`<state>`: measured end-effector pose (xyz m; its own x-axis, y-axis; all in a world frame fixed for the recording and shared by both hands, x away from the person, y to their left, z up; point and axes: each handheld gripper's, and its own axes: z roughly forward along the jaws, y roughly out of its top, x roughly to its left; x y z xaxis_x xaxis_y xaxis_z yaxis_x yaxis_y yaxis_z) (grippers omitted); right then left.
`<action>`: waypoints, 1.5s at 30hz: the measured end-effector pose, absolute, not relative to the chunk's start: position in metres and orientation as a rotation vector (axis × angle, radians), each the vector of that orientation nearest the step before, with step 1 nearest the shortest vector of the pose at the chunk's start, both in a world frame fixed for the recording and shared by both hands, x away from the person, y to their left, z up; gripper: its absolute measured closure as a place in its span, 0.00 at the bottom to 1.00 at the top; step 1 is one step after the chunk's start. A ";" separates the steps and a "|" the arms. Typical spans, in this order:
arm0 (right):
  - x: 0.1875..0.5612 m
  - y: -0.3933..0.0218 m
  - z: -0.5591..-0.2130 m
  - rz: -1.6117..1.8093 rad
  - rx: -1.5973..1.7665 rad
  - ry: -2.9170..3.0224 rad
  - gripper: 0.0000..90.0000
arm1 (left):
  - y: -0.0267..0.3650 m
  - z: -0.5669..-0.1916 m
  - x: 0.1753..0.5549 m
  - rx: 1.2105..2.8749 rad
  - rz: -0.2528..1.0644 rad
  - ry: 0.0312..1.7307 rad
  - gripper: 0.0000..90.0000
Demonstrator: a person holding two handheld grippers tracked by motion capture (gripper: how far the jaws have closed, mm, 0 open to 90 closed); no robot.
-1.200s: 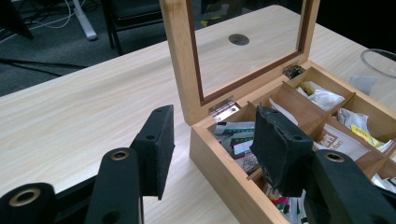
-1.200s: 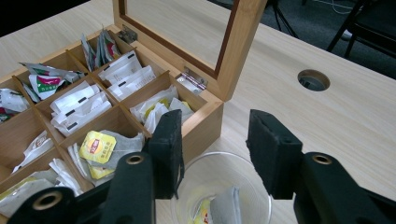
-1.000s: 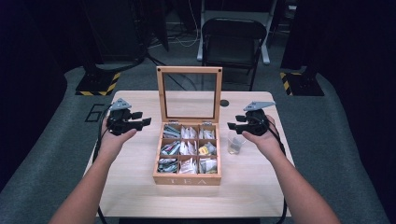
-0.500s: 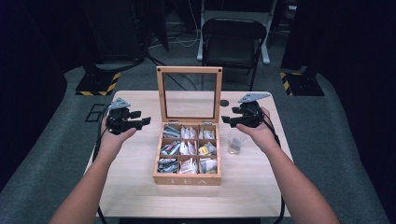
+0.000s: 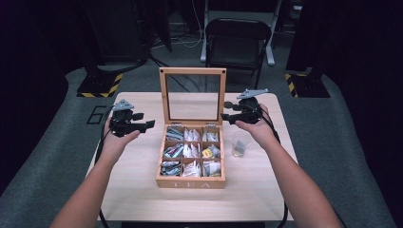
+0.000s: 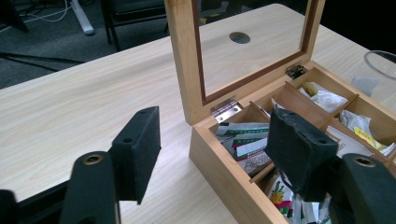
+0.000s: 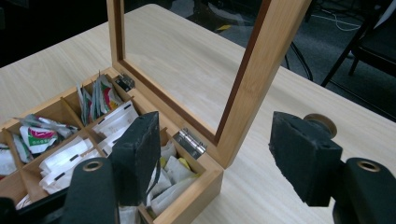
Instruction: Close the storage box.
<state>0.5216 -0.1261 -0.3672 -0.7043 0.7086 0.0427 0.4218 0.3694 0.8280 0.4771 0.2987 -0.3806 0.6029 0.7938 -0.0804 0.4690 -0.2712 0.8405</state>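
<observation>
At the middle of the high view the wooden tea box (image 5: 191, 161) stands on the desk (image 5: 138, 190), lid (image 5: 192, 95) upright. The left tongs (image 5: 142, 124) and right tongs (image 5: 227, 114) flank it, both just opened wider, gripping nothing.

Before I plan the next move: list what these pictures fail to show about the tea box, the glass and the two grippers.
- Tea box: packet print too small in the high view; near compartments hidden behind the jaws in both gripper views.
- Glass: cut off by the picture's edge in the left gripper view; its contents too small in the high view.
- Left gripper and right gripper: pads too small in the high view.
</observation>
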 end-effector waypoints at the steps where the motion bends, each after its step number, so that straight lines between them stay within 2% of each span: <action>1: 0.523 -0.125 -0.367 1.263 0.987 2.309 0.36 | 0.299 -0.381 0.477 1.922 0.451 1.007 0.38; 45: 0.571 -0.113 -0.394 1.293 1.058 2.317 0.38 | 0.308 -0.385 0.473 1.928 0.439 1.023 0.39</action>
